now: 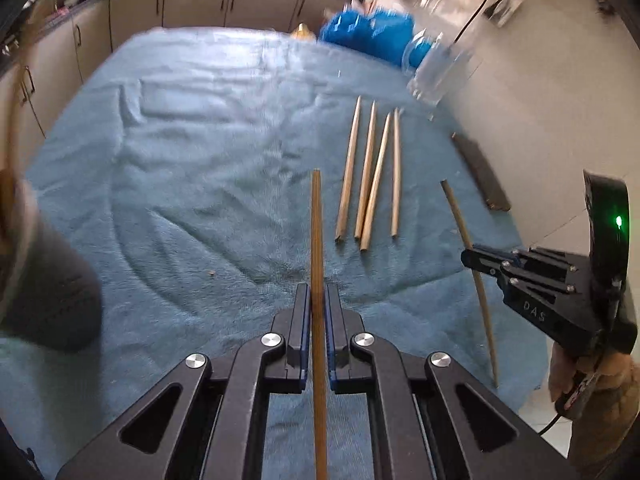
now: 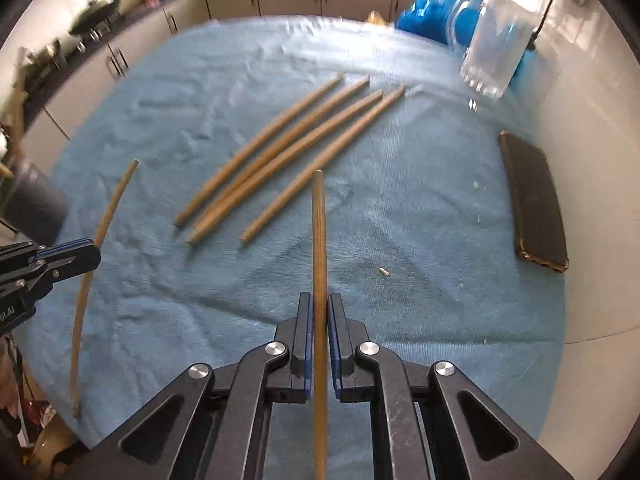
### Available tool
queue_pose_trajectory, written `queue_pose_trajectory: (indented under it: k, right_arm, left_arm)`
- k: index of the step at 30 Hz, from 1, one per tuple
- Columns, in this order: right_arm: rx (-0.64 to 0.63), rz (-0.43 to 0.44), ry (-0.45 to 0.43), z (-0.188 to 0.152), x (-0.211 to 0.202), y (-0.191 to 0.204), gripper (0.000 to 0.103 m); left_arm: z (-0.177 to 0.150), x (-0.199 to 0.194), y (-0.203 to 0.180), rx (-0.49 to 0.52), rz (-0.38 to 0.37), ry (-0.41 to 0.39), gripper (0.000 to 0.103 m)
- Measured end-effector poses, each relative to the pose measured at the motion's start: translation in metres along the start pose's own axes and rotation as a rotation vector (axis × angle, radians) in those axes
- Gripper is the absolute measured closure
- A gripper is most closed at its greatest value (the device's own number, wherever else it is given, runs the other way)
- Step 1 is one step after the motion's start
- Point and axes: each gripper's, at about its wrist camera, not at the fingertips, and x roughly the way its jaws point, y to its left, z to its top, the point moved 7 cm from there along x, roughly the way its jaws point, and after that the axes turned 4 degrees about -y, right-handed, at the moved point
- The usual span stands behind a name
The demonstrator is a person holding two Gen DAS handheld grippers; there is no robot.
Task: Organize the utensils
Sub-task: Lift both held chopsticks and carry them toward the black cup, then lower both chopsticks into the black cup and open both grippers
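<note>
While four loose chopsticks [image 2: 280,160] lie side by side on the blue towel [image 2: 400,240], the left gripper [image 1: 318,292] is clamped on one chopstick [image 1: 317,232] and the right gripper [image 2: 319,300] on another [image 2: 319,240], both above the towel, near the four.

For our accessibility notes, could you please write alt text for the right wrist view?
The right hand-held gripper is shut on a chopstick above a blue cloth. Four chopsticks lie ahead; the left hand-held gripper grips another.
</note>
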Motion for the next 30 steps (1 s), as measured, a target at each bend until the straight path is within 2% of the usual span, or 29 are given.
queue_pose_trajectory:
  k: [8, 14, 20, 25, 30]
  right_arm:
    - [0.039, 0.022, -0.283, -0.019, -0.07, 0.015, 0.095]
    - [0.069, 0.05, -0.413, -0.013, -0.104, 0.024, 0.095]
    - [0.069, 0.103, -0.537, 0.008, -0.135, 0.053, 0.095]
    - [0.068, 0.159, -0.618, 0.028, -0.15, 0.087, 0.095]
    - [0.07, 0.237, -0.678, 0.062, -0.157, 0.124, 0.095]
  left_arm:
    - [-0.005, -0.063, -0.004, 0.029, 0.006, -0.225, 0.097]
    - [-0.006, -0.11, -0.004, 0.033, 0.012, -0.372, 0.097]
    - [0.0, -0.165, 0.005, 0.021, 0.012, -0.517, 0.097]
    - [0.011, -0.203, 0.02, -0.011, 0.013, -0.604, 0.097]
    - [0.03, -0.244, 0.045, -0.031, 0.067, -0.679, 0.097]
